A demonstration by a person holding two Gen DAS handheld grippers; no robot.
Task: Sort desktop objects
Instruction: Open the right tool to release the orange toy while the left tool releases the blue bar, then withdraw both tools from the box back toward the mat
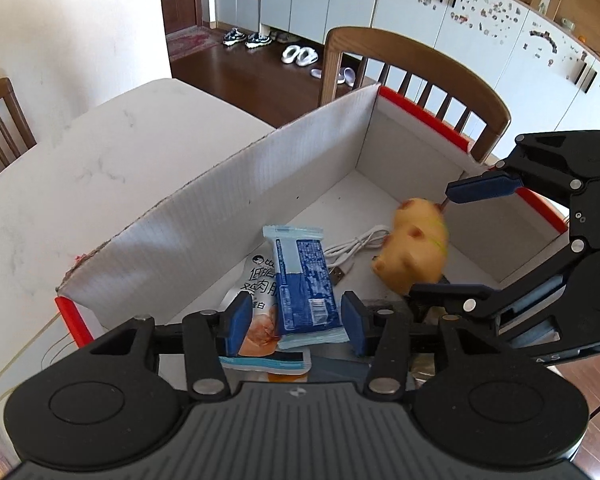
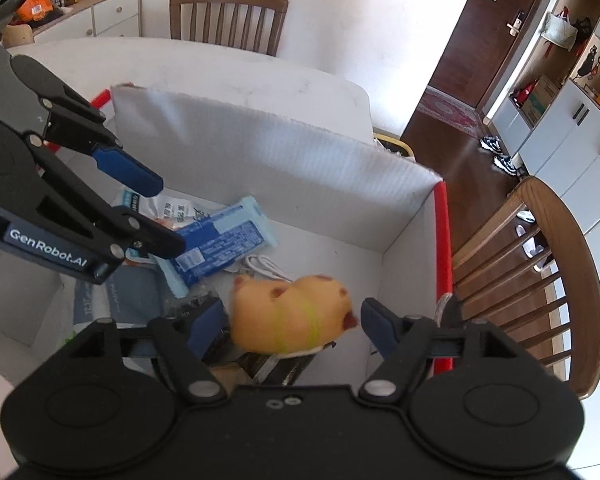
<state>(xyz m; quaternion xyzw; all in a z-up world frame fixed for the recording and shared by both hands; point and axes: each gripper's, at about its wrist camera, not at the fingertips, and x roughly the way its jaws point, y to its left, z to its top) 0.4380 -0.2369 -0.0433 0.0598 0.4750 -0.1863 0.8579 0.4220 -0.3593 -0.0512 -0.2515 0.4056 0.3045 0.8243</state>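
Right gripper point(image 2: 292, 326) spread, toy pig point(image 2: 292, 316) blurred, loose between jaws over box point(image 2: 442, 240) | left gripper point(image 1: 296, 320) spread above blue packet point(image 1: 304, 284) | step: dropping into box | next: lift away

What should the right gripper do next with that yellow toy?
Probably lift the right gripper clear. Its jaws stand wide apart, the blurred yellow toy looks released inside the box, above the white cable.
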